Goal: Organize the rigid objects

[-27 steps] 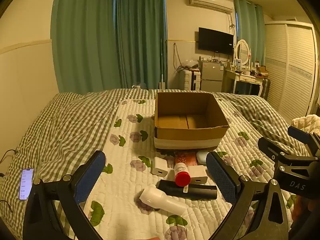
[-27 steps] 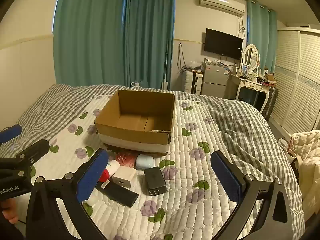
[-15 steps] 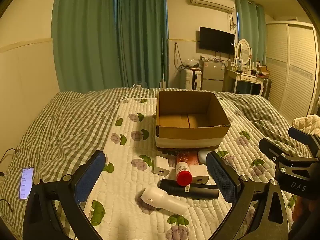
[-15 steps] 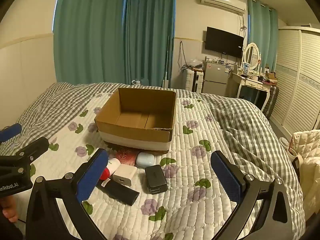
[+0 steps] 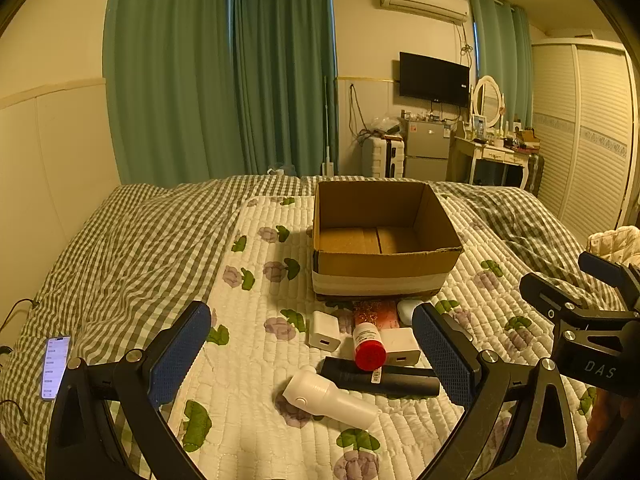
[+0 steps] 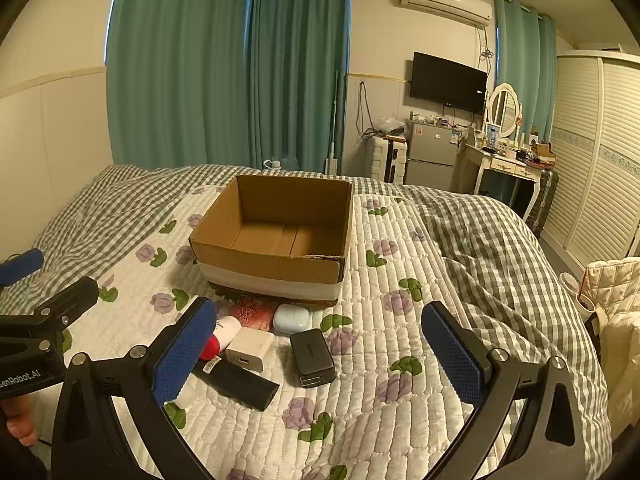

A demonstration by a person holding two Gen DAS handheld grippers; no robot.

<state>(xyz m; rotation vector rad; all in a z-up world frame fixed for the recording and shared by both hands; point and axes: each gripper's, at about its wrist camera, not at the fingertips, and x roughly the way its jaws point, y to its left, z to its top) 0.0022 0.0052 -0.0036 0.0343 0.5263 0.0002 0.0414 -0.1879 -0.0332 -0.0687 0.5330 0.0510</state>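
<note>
Nothing has moved; "DAS" right tool (image 6: 318,356) and left tool (image 5: 312,354) gape apart.

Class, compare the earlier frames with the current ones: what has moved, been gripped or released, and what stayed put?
Nothing was gripped or released. Both cameras shifted slightly; the left gripper and right gripper remain open and empty. The cardboard box is still empty, and the red-capped bottle and black case lie unmoved.
</note>
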